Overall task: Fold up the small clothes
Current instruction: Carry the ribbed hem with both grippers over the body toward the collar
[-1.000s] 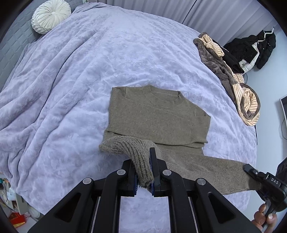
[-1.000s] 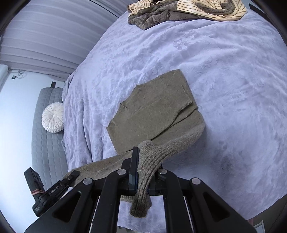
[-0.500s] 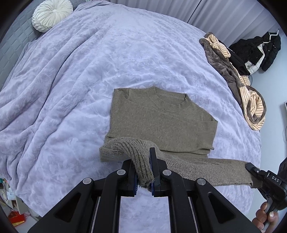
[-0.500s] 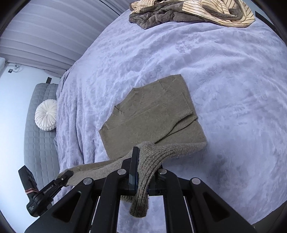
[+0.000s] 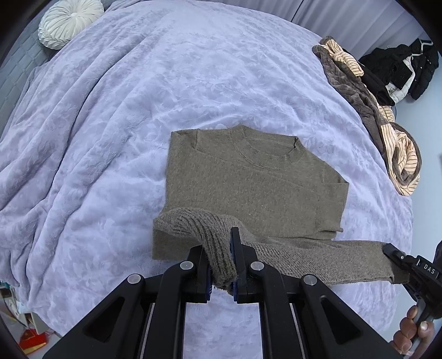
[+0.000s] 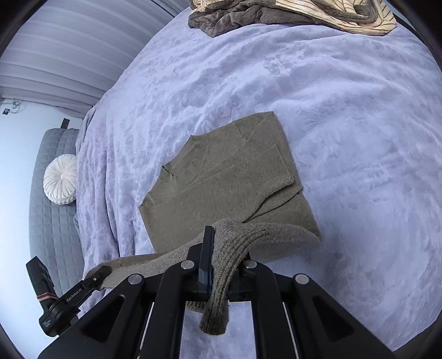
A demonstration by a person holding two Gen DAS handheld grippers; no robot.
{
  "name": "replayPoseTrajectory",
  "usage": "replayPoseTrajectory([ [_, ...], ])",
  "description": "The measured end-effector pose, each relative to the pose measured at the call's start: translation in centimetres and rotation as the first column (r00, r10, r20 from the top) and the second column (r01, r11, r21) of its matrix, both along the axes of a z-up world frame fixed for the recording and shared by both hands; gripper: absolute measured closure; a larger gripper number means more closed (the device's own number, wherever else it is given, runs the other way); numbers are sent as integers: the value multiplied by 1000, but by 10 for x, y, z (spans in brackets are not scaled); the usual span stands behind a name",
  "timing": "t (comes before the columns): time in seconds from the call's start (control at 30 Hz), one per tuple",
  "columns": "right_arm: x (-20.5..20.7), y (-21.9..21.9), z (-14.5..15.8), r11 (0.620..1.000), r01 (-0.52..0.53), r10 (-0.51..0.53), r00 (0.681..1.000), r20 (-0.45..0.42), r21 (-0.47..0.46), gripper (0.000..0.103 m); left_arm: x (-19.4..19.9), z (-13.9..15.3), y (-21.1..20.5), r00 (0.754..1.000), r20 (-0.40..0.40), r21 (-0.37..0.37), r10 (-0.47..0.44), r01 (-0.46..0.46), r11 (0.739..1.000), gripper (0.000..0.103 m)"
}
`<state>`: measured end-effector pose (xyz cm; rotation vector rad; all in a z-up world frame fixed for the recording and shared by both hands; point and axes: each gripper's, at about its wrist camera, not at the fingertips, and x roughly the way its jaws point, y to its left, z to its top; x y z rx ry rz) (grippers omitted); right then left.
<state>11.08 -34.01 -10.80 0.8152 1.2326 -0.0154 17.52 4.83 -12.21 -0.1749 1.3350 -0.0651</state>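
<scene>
An olive-brown knit sweater (image 5: 248,187) lies flat on the lavender blanket (image 5: 124,110), neckline away from me and sleeves folded in across its body. My left gripper (image 5: 219,245) is shut on the ribbed hem at the left corner. My right gripper (image 6: 226,248) is shut on the hem at the other corner, and a tail of rib hangs below its jaws. The hem stretches between them as a raised band, just off the blanket. The right gripper (image 5: 392,254) shows at the left wrist view's right edge. The left gripper (image 6: 99,272) shows low left in the right wrist view, near the sweater (image 6: 221,187).
A heap of brown and striped clothes (image 5: 386,118) lies along the bed's far right edge, also seen as the clothes heap (image 6: 276,16). A round white cushion (image 5: 69,22) rests by the grey quilted headboard (image 6: 52,226). A black jacket (image 5: 400,69) hangs beyond the bed. A person's hand (image 5: 411,328) grips the right tool.
Both grippers have sunk and moved toward the sweater's body, still clamped on the hem. The lifted hem band now hangs lower and closer to the blanket.
</scene>
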Motion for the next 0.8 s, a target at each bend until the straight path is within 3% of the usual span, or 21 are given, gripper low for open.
replayPoseTrajectory([
  [0.8, 47, 1, -53, 1000, -11, 11, 996, -84, 3, 97, 41, -55, -2, 995, -101, 24, 12, -9, 1000, 92],
])
